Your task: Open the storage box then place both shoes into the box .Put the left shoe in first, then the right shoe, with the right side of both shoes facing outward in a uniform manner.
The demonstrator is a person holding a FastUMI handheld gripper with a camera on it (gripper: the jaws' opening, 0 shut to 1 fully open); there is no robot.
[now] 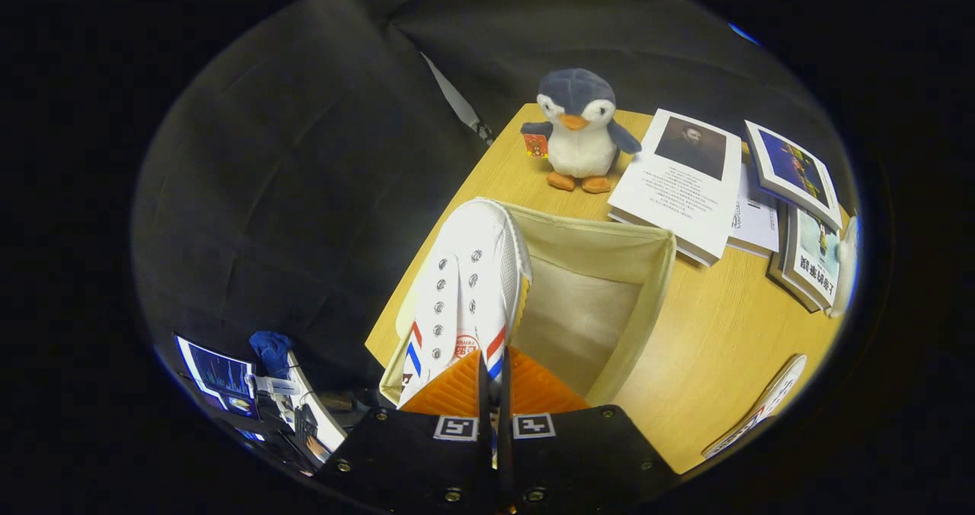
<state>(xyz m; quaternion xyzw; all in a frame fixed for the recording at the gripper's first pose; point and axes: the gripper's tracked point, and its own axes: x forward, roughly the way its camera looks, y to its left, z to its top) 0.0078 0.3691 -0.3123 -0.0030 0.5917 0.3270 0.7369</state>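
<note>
Your gripper [493,378] at the frame's bottom centre is clenched on the white canvas shoe with red and blue stripes [465,294], held over the left side of the open beige fabric storage box [647,302]. Beyond, upper centre, sits a plush penguin [579,130] on the wooden table [708,363].

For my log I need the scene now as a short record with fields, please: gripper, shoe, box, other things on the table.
gripper: gripper shut on the heel end of the white shoe, fingers nearly together
shoe: held above the near left wall of the storage box, toe pointing away, eyelets without laces
box: beige fabric storage box, open, the visible part of its inside bare
table: wooden table
other things: plush penguin beyond the box; books to its right
</note>
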